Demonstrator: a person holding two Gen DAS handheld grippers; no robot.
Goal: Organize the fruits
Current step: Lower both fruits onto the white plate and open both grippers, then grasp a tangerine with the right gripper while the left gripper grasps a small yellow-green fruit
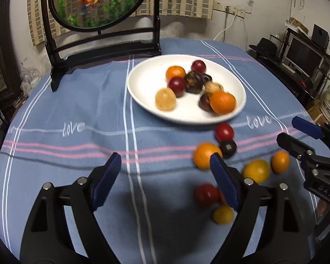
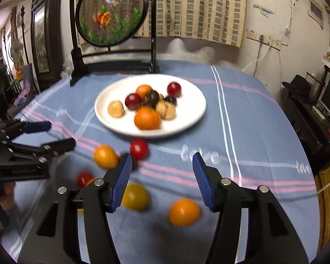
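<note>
Fruits half sorted: white plate at far centre of blue cloth w/ several pieces already in it; loose ones scattered on near side.

Right gripper spread, nothing between pads, hovering over near cloth. Orange fruit just below and between its fingers, yellow fruit beside left finger, red fruit near plate's near rim.

Left gripper also spread wide and empty, over bare cloth left of loose pile; big orange touching its right finger from behind.

Probably next pick for right: orange fruit. Centre jaws either side, come down straight, close gently since round and likely to roll. Keep left clear of right; lift high enough to clear plate rim, set down in an open spot on left side of plate.
</note>
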